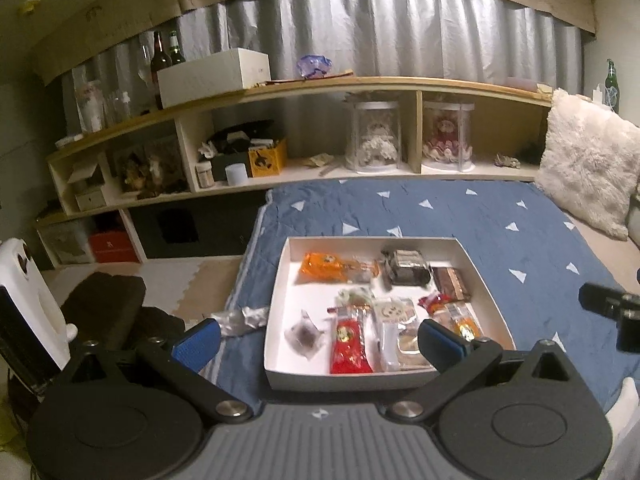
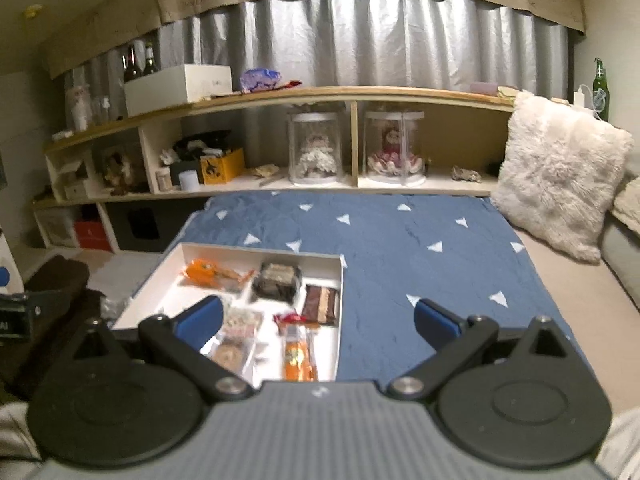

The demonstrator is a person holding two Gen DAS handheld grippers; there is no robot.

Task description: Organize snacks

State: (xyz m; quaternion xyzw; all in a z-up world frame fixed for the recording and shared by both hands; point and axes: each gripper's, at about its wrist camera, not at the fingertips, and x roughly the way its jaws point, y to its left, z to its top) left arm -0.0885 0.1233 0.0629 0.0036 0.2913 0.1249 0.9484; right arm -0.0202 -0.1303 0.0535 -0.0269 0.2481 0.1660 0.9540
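Observation:
A shallow white box [image 1: 280, 280] lies on a blue quilt and holds several snack packets: an orange pack [image 1: 322, 266], a dark wrapped block [image 1: 406, 268], a brown bar [image 1: 452, 284], a red packet [image 1: 350, 344] and a clear pouch [image 1: 304, 338]. A crumpled silver wrapper [image 1: 242, 318] lies on the quilt left of the box. My left gripper [image 1: 318, 342] is open and empty above the box's near edge. My right gripper [image 2: 318, 322] is open and empty, over the box's [image 2: 160, 276] right side; the orange pack [image 2: 204, 270] and brown bar [image 2: 322, 304] show there.
The blue quilt [image 2: 400, 248] with white triangles covers the bed. A fluffy white pillow [image 2: 560, 172] leans at the right. A long wooden shelf [image 1: 320, 84] with doll jars, boxes and bottles runs behind the bed. A dark cushion [image 1: 104, 300] lies on the floor at left.

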